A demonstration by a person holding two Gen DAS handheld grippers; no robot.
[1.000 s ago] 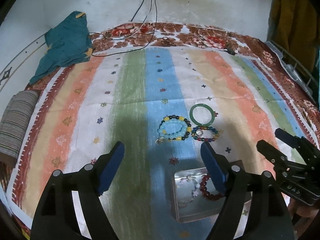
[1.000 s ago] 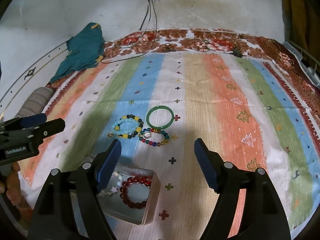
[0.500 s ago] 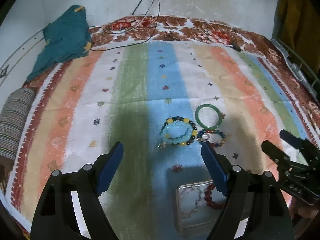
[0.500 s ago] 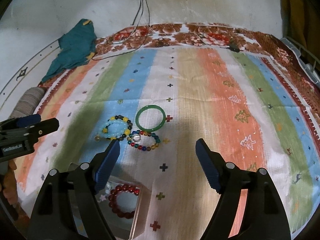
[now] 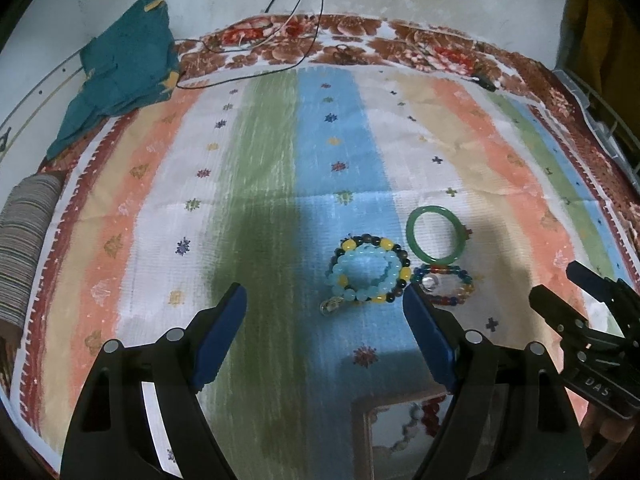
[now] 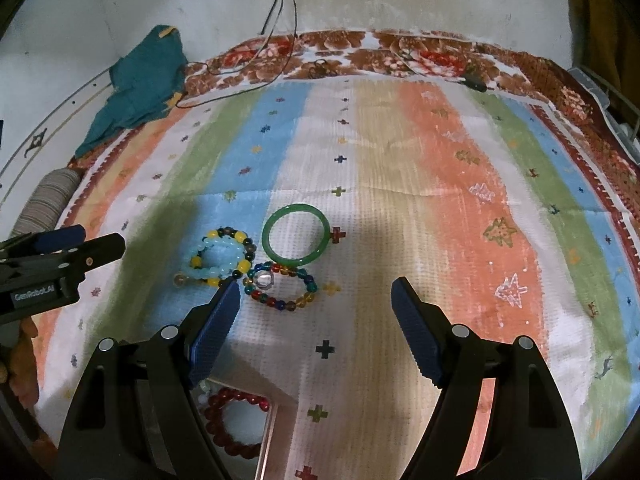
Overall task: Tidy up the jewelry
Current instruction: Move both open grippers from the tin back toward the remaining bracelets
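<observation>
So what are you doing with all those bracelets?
Someone is tidying jewelry on a striped blanket, with a grabber tool in each hand. Both the left gripper and the right gripper are open and holding nothing. A green bangle, a light blue bead bracelet and a colorful bead bracelet lie together on the blanket. A red bead bracelet already sits in the small box.

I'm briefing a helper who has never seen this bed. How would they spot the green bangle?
On the striped bedspread, three bracelets lie clustered near the middle. The green bangle is the one farthest from the metal tin. Unlike the light-blue bead bracelet and the multicoloured bead bracelet, it is one smooth solid ring.
</observation>
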